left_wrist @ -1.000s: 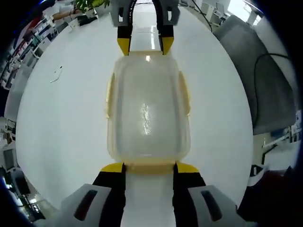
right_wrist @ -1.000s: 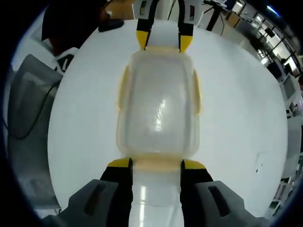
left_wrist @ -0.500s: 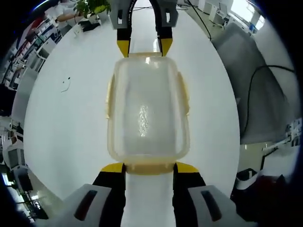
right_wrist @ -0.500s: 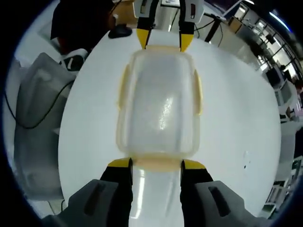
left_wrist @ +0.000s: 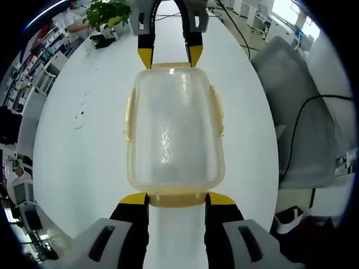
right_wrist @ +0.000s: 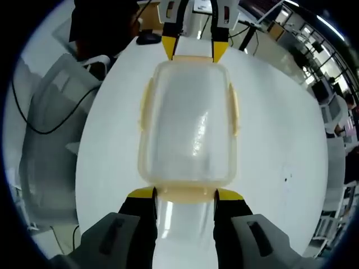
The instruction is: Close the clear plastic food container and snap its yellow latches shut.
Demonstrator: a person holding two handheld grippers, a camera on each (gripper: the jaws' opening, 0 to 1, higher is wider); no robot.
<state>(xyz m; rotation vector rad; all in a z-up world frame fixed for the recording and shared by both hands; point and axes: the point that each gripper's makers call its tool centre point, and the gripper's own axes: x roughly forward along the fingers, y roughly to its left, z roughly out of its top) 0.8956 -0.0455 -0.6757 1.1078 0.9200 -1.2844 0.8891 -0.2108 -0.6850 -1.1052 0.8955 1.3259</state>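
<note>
The clear plastic food container [left_wrist: 174,131] has its lid on and hangs above the white table [left_wrist: 78,168]. Each gripper holds it by one short end. My left gripper [left_wrist: 177,197] is shut on the near yellow end latch [left_wrist: 177,200], and the right gripper [left_wrist: 167,56] grips the far end. Yellow side latches [left_wrist: 129,115] [left_wrist: 217,112] lie along the long sides. In the right gripper view the container [right_wrist: 188,126] runs from my right gripper [right_wrist: 185,194], shut on its near end latch [right_wrist: 185,196], to the left gripper [right_wrist: 192,49] at the far end.
The round white table [right_wrist: 280,129] lies well below. A grey chair [left_wrist: 303,129] stands beside it, also seen as the grey chair [right_wrist: 50,145] with a black cable. A potted plant [left_wrist: 106,11], a small flat item [left_wrist: 78,117] and a dark mouse [right_wrist: 147,38] sit near the table's edges.
The table looks smaller and farther in both views while the container keeps its place between the jaws: both grippers have risen with the container held between them.
</note>
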